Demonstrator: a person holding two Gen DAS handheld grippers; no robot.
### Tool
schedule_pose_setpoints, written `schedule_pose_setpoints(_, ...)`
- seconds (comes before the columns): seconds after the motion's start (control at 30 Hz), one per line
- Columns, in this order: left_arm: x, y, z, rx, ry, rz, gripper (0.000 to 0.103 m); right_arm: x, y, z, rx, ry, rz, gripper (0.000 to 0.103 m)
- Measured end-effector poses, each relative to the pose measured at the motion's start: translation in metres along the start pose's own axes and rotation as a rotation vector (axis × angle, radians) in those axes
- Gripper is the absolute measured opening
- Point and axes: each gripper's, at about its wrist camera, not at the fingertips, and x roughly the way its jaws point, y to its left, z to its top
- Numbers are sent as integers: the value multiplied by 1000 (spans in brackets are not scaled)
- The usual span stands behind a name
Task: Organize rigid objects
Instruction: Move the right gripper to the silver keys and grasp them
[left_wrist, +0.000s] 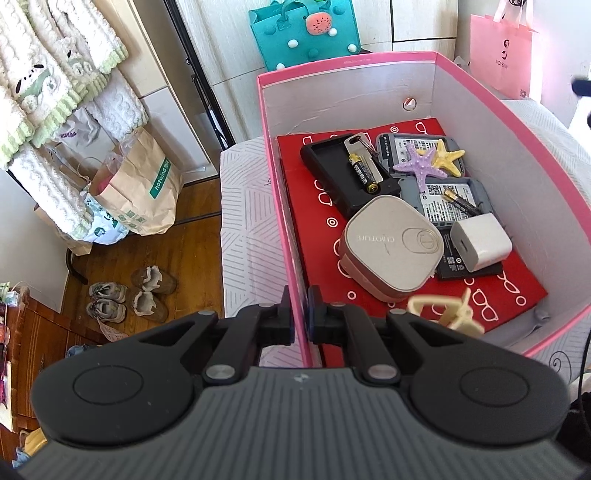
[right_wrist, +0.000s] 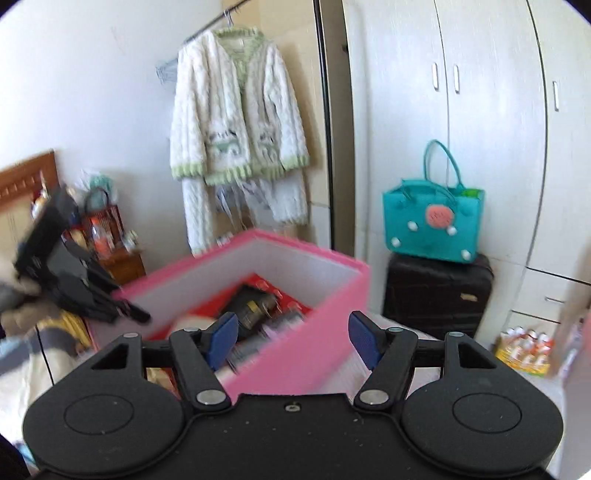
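In the box (left_wrist: 491, 122), two starfish (left_wrist: 428, 162) lie behind the charger (left_wrist: 480, 243).

We count one pink box (left_wrist: 284, 221), and in it two starfish, one purple (left_wrist: 419, 166) and one yellow (left_wrist: 448, 158). We see two batteries (left_wrist: 364, 173), one white charger (left_wrist: 482, 242), one beige case (left_wrist: 391, 245), one black tray (left_wrist: 332, 173) and one cream hair clip (left_wrist: 447, 308).

White wardrobe doors (right_wrist: 491, 122) line the wall; wooden floor (left_wrist: 177, 236) below; a knitted cardigan (right_wrist: 236, 140) hangs on a rail.
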Motion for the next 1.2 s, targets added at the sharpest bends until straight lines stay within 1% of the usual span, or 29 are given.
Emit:
schedule_pose_setpoints(0.1, -1, -3, -1, 23, -7, 13, 6, 3, -17, -14, 30, 75, -8, 71)
schedule_pose_setpoints(0.17, -2, -2, -2, 32, -11, 10, 6, 6, -25, -26, 48, 120, -36, 71)
schedule_pose_setpoints(0.27, -3, -3, -3, 46, -14, 9, 7, 18, -28, -43, 1, 175, -80, 71)
schedule_pose_setpoints(0.37, -3, -5, -4, 60, -21, 23, 7, 38, -27, -59, -11, 211, -92, 71)
schedule_pose_setpoints(0.53, -3, -7, -3, 56, -21, 31, 7, 68, -30, -67, 11, 217, -129, 71)
schedule_pose_setpoints(0.63, -3, -7, -3, 59, -20, 30, 7, 87, -34, -67, 27, 250, -144, 71)
schedule_pose_setpoints(0.67, -3, -7, -3, 65, -21, 33, 8, 92, -34, -68, 31, 249, -152, 71)
schedule_pose_setpoints(0.83, -3, -10, -4, 78, -25, 45, 8, 104, -34, -73, 30, 199, -173, 72)
schedule_pose_setpoints(0.87, -2, -11, -4, 78, -26, 46, 8, 106, -34, -73, 29, 193, -180, 74)
schedule_pose_setpoints(0.93, -3, -10, -4, 78, -25, 46, 8, 108, -37, -71, 30, 192, -187, 73)
schedule_pose_setpoints(0.97, -2, -11, -4, 79, -25, 46, 8, 109, -38, -71, 35, 192, -186, 60)
schedule_pose_setpoints(1.0, -2, -10, -4, 78, -25, 45, 8, 107, -38, -71, 40, 185, -177, 29)
schedule_pose_setpoints(1.07, -2, -11, -4, 78, -25, 46, 8, 103, -38, -72, 58, 181, -150, 28)
schedule_pose_setpoints(1.2, -3, -10, -4, 76, -27, 44, 8, 95, -30, -78, 47, 168, -152, 28)
